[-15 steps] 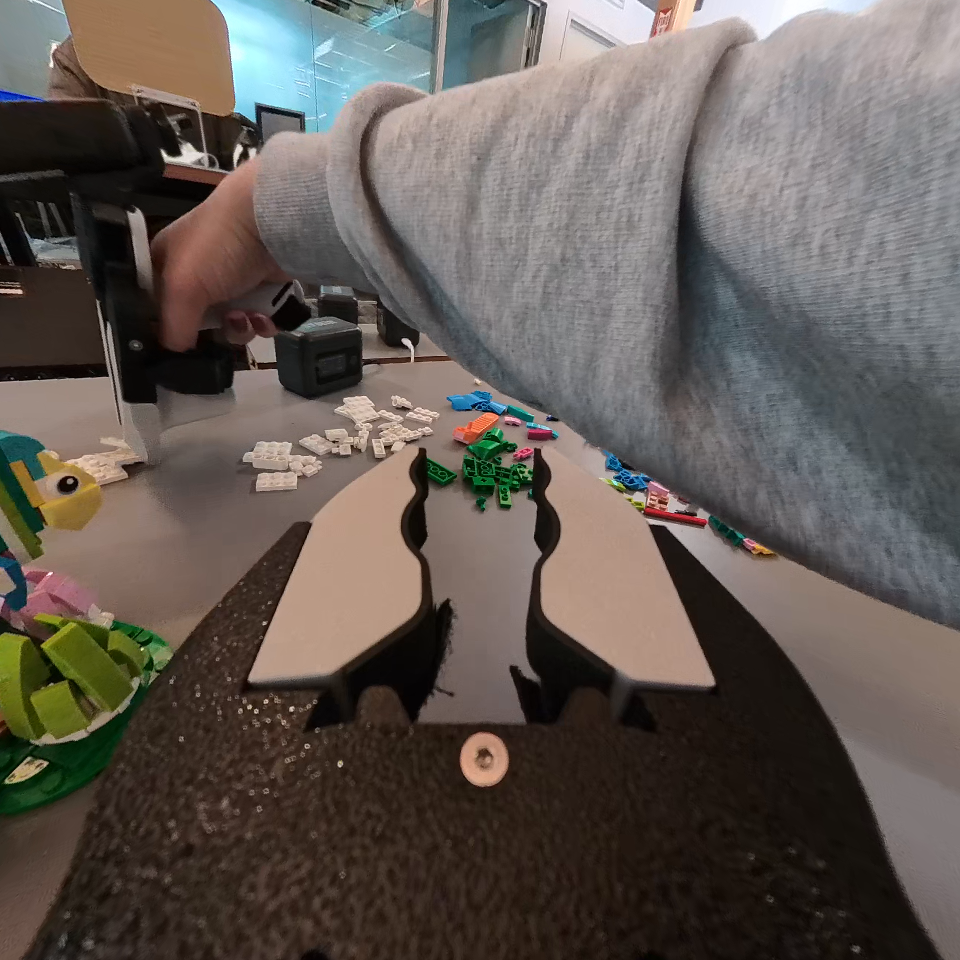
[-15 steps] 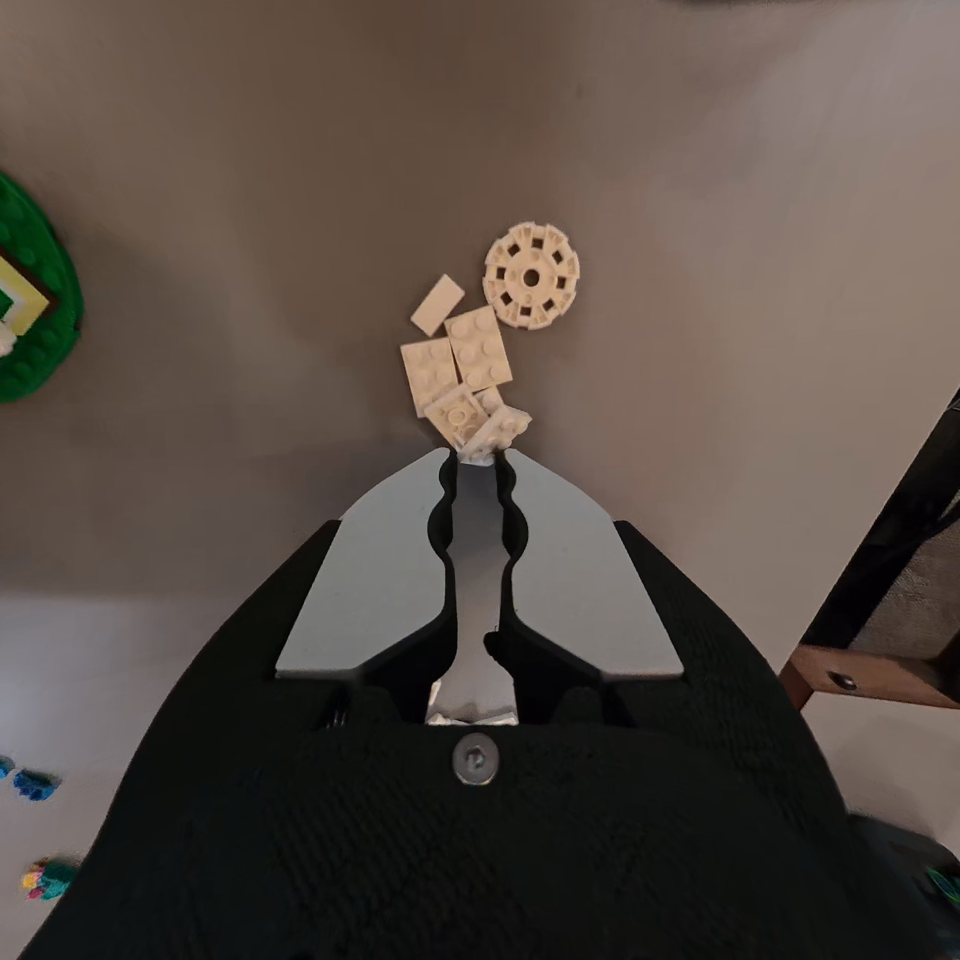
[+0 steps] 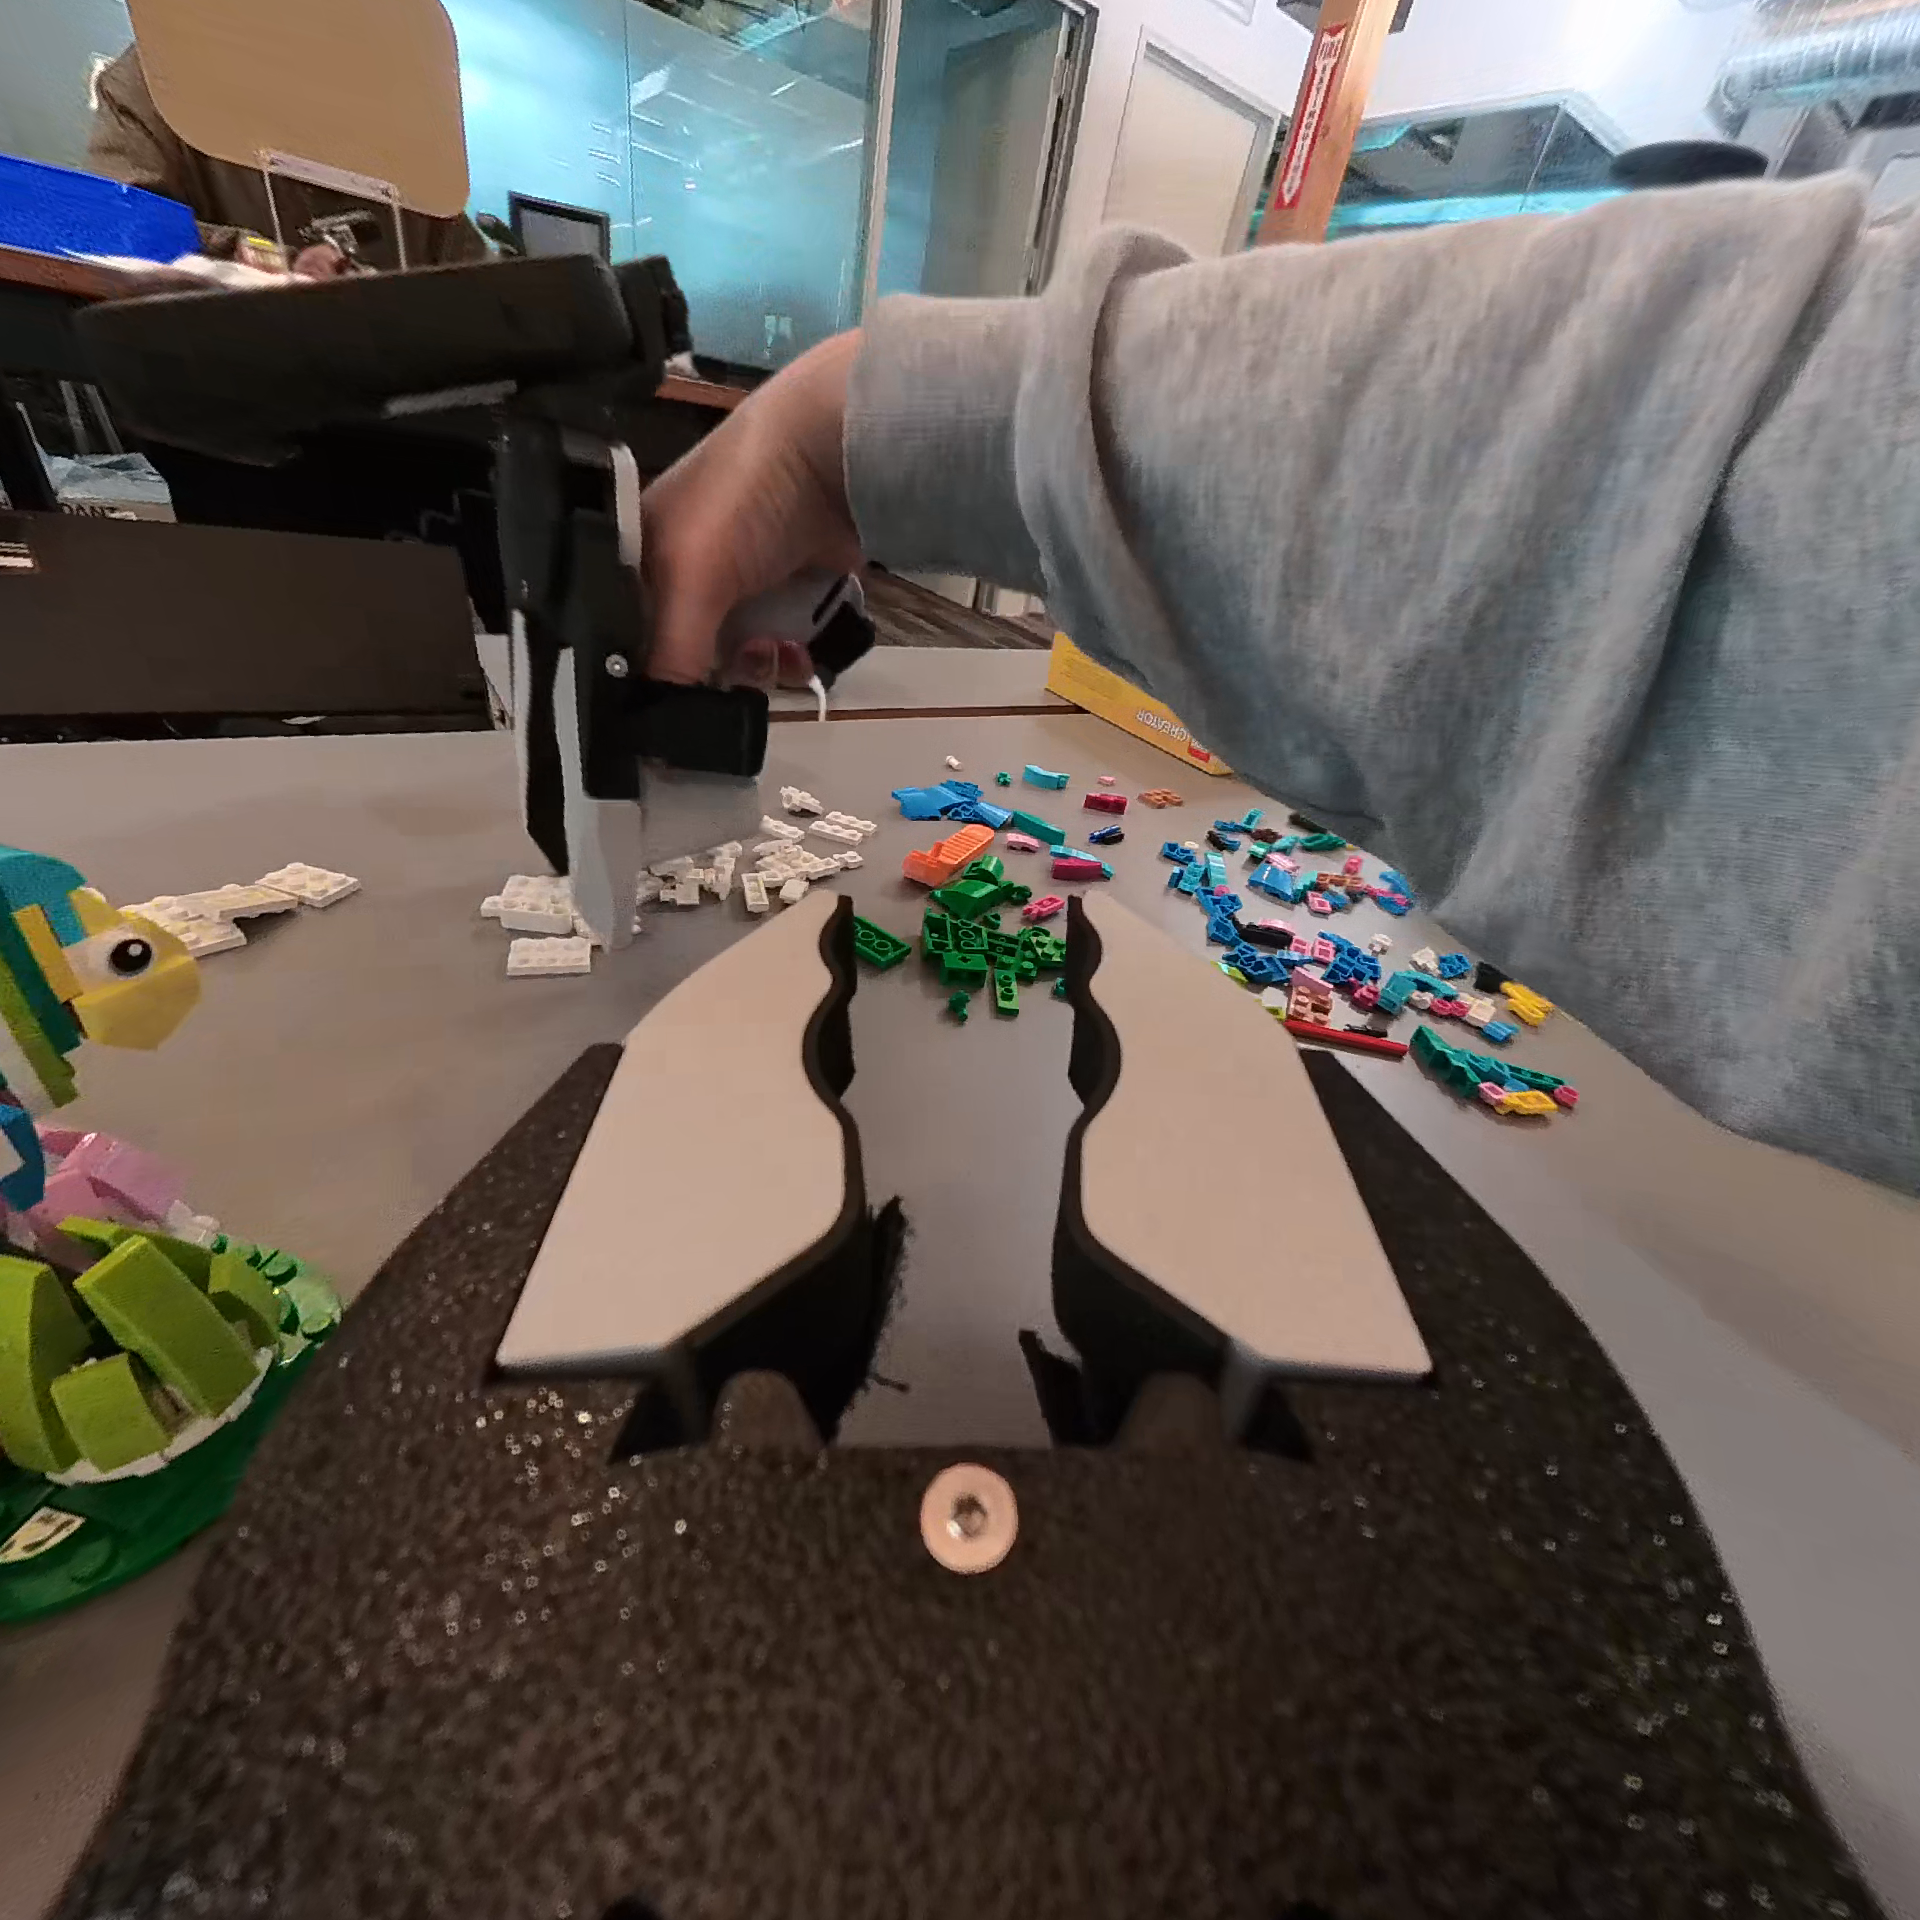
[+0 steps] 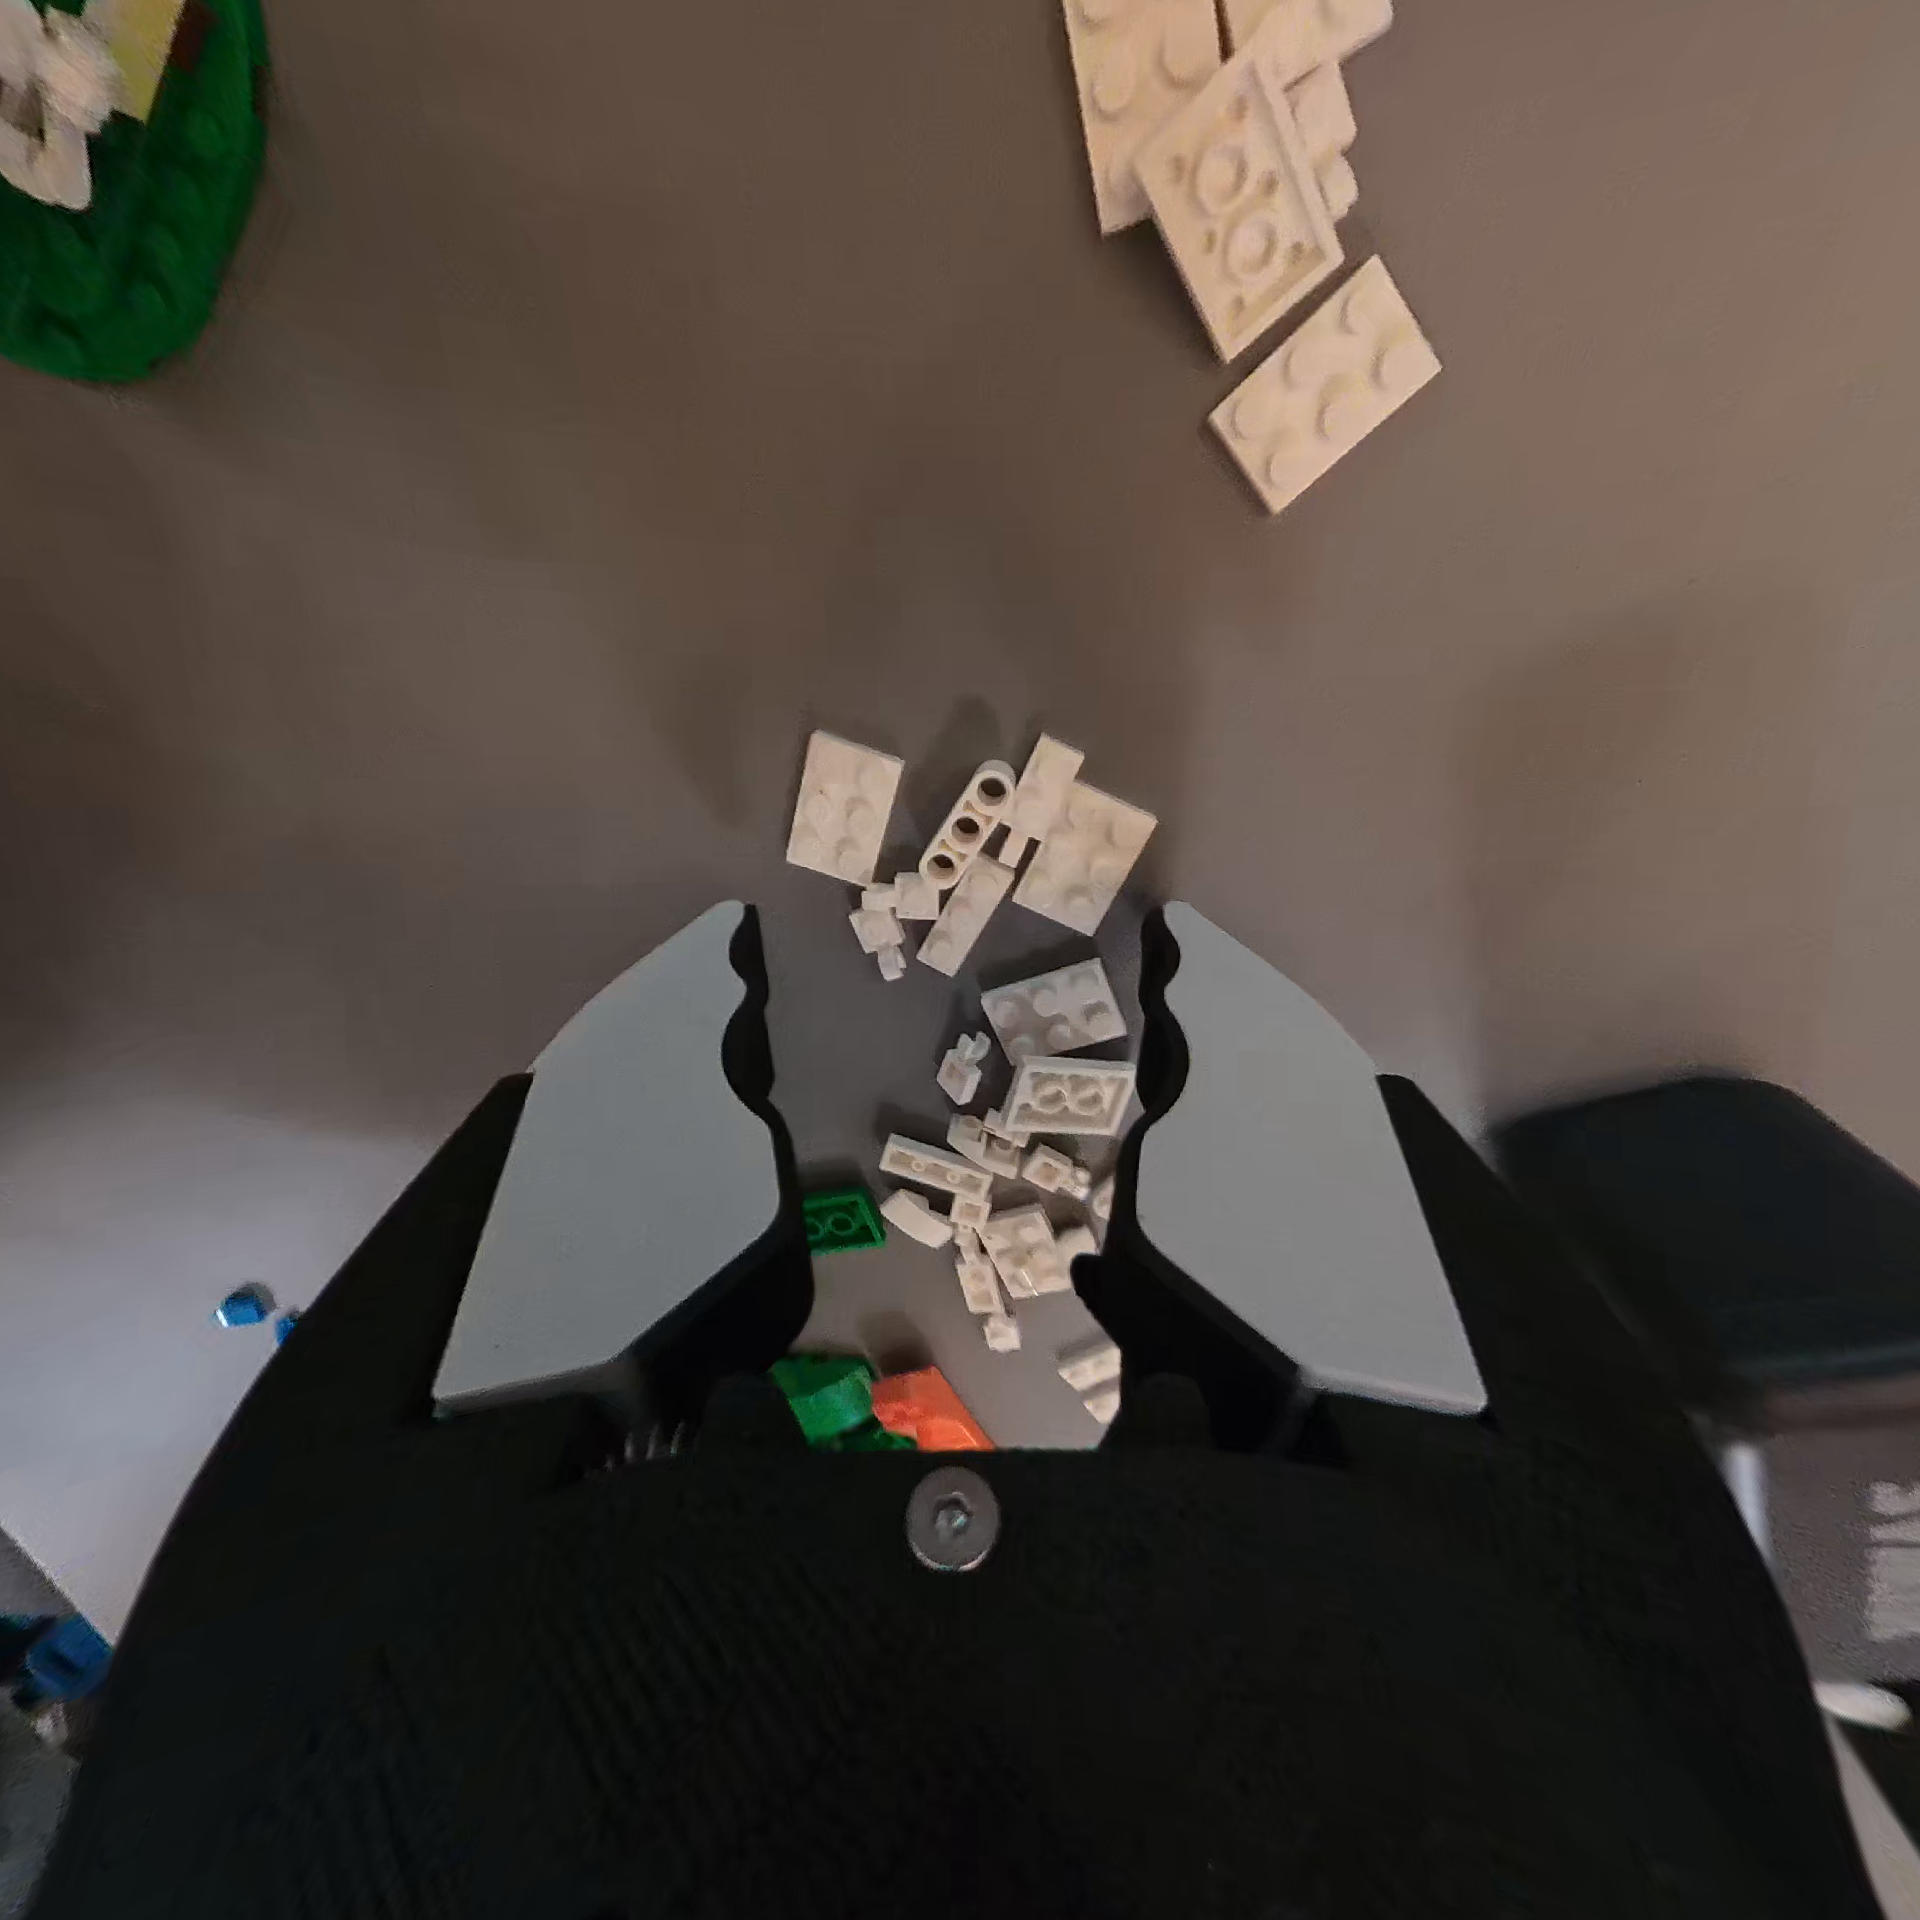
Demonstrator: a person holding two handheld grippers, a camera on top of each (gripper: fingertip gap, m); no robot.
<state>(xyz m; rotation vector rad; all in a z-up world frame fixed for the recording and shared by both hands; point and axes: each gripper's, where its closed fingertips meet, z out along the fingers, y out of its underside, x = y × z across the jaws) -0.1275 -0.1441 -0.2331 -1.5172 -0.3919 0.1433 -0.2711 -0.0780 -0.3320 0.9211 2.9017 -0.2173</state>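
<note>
Currently the right tongs (image 4: 945, 925) hang spread and empty over small white plastic bricks (image 4: 971, 862) on the grey tabletop (image 4: 520, 623); the left tongs (image 3: 961, 920), parted, hold nothing. Closing could scatter neighbouring bricks.
</note>
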